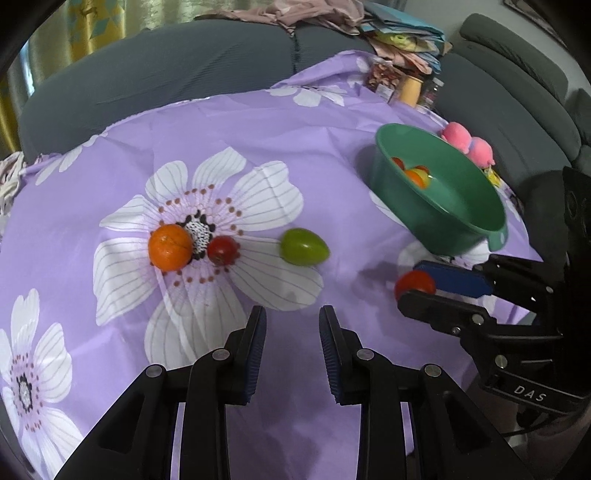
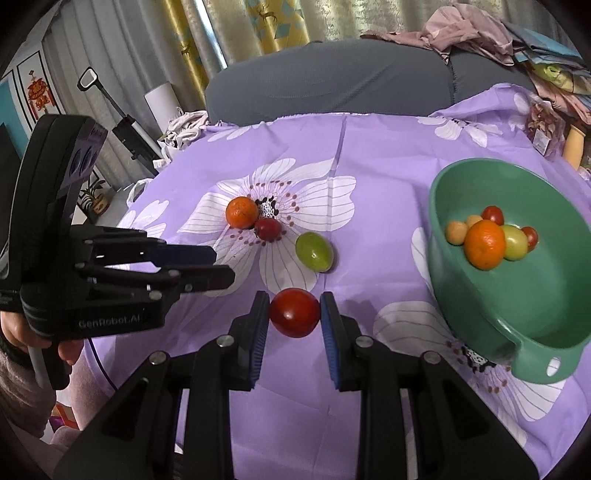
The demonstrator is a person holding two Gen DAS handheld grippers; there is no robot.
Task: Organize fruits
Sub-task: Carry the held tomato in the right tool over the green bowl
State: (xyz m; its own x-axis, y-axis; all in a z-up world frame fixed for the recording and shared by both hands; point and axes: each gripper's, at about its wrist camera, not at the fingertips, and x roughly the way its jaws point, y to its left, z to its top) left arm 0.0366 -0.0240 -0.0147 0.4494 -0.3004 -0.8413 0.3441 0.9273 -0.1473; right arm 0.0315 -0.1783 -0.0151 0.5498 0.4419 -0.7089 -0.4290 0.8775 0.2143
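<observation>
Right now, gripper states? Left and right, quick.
Left gripper: closed, nothing between its fingers.
Right gripper: closed on a red tomato, clear of the green bowl.

Light: soft, even, fairly dim indoor light.
Shadows: faint ones on the purple cloth (image 2: 369, 155) just past the fingers (image 2: 258, 325).
Edges: strong fisheye bending, black corners.
Blur: slight smear beyond the fingertips.

A purple cloth printed with large white flowers (image 1: 229, 122) covers the table before a grey ribbed sofa (image 2: 332, 77) heaped with crumpled pinkish clothes (image 2: 465, 33), beside yellow patterned curtains (image 2: 266, 26).
</observation>
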